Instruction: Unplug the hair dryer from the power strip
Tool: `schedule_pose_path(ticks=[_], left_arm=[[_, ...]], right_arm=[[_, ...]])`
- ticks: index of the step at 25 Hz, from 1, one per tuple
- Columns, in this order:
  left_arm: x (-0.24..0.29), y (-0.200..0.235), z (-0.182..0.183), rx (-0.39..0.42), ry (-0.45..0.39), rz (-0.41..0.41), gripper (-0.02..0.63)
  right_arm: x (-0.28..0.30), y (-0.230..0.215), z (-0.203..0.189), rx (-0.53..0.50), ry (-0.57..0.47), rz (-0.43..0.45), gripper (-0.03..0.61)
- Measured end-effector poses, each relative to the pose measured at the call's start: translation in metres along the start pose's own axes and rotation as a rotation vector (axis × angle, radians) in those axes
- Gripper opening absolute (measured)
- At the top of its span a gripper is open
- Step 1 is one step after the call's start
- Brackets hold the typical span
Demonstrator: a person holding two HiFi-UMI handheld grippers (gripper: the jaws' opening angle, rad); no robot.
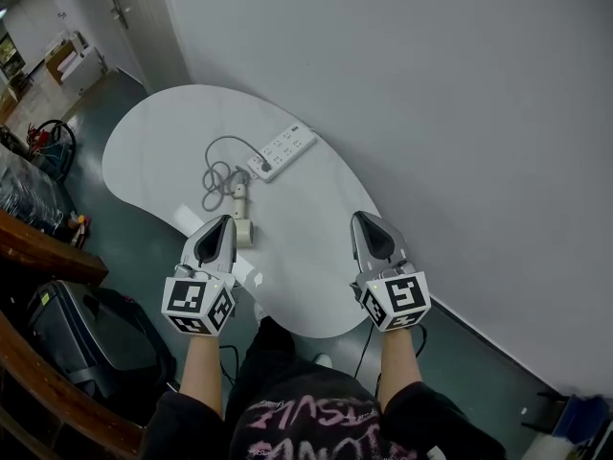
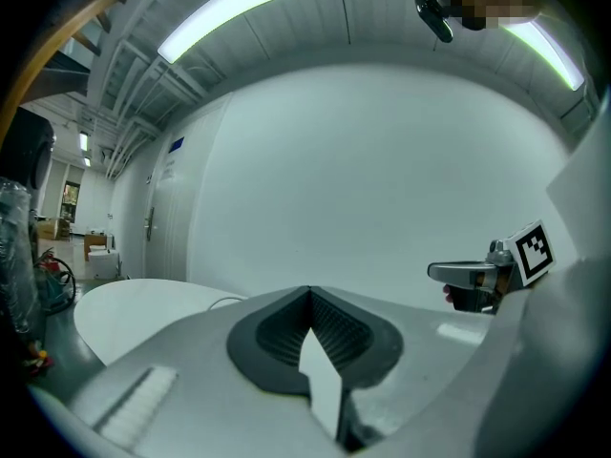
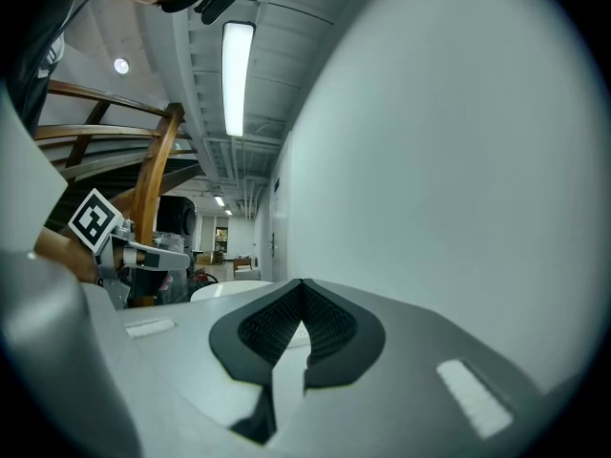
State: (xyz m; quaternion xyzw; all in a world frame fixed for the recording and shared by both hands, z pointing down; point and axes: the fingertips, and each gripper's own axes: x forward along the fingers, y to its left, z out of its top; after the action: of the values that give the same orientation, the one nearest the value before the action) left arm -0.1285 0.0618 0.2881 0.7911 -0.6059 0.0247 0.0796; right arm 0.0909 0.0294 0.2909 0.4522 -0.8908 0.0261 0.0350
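hair dryer [image 1: 243,230]: small, pale beige, lying on the white table [image 1: 316,257] near its front-left edge. Just beside the left gripper's tip; contact can't be told.
cord [image 1: 218,175]: grey, in a loose tangle beyond the hair dryer, then arcs round to the power strip.
plug [image 1: 266,167]: dark, seated in the end of the power strip nearest the person.
power strip [image 1: 283,151]: white, long, several sockets in a row. Lies diagonally near the table's far edge, close to the wall [image 1: 460,113].
left gripper [image 1: 226,224]: over the table's front-left edge, jaws together at the tips, nothing between them.
right gripper [image 1: 361,220]: over the table's front-right part, well apart from hair dryer and power strip. Jaws together, nothing held.
marker cubes [image 1: 198,305]: black-and-white square patterns, one on each gripper, no text.
writing: pink print on the person's dark top [image 1: 297,425], not legible. No brand readable on power strip or hair dryer.
surroundings: dark bags and a wooden rail on the floor to the left.
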Motion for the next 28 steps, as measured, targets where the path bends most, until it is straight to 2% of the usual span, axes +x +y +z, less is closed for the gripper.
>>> schedule_pose_path(ticks=[8, 20, 28], left_arm=[[0.044, 0.046, -0.007, -0.020, 0.039, -0.047, 0.002], [0.098, 0.091, -0.017, -0.010, 0.105, -0.170, 0.002], [0.119, 0.111, -0.031, -0.046, 0.139, -0.228, 0.002]], right_arm=[[0.056, 0.001, -0.005, -0.004, 0.044, -0.046, 0.014], [0.124, 0.011, -0.006, -0.012, 0.102, -0.123, 0.014], [0.144, 0.017, -0.011, -0.014, 0.133, -0.182, 0.014]])
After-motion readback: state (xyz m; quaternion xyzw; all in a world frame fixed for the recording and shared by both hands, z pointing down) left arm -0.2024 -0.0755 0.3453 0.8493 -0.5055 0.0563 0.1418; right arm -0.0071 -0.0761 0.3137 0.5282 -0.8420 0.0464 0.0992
